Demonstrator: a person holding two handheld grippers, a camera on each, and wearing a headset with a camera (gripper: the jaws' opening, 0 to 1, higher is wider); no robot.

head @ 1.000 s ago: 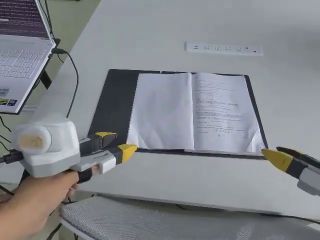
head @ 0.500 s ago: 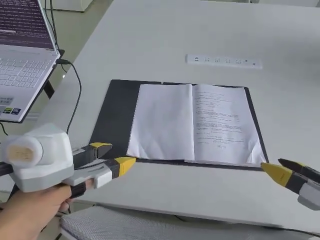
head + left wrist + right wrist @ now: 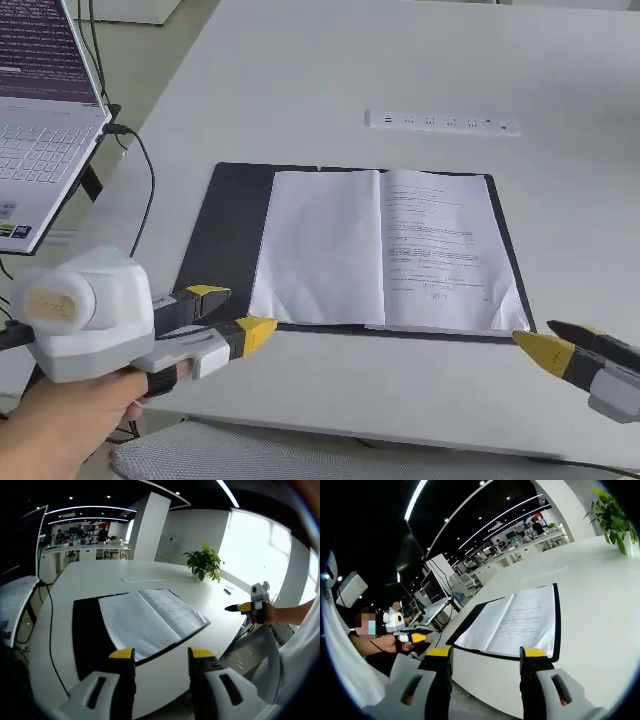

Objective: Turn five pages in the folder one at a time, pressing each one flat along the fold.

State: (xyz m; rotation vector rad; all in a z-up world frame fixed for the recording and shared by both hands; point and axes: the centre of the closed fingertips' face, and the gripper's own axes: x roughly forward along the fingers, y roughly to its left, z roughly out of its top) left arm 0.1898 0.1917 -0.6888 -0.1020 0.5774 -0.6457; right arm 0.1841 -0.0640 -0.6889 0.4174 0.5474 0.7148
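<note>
The folder (image 3: 232, 225) lies open on the white table, with a blank white page (image 3: 320, 245) on the left and a printed page (image 3: 440, 245) on the right. My left gripper (image 3: 232, 312) hovers open at the near left edge, just short of the folder's black cover. My right gripper (image 3: 560, 345) is open too, off the folder's near right corner. In the left gripper view the jaws (image 3: 161, 655) stand apart and empty before the folder (image 3: 145, 617). The right gripper view shows its jaws (image 3: 486, 652) apart and empty, with the folder (image 3: 520, 617) ahead.
A laptop (image 3: 40, 110) on a stand sits at the far left, and its cable (image 3: 148, 190) hangs by the table edge. A white power strip (image 3: 443, 123) lies behind the folder. A grey chair seat (image 3: 300, 455) is below the near edge. A potted plant (image 3: 204, 564) stands far off.
</note>
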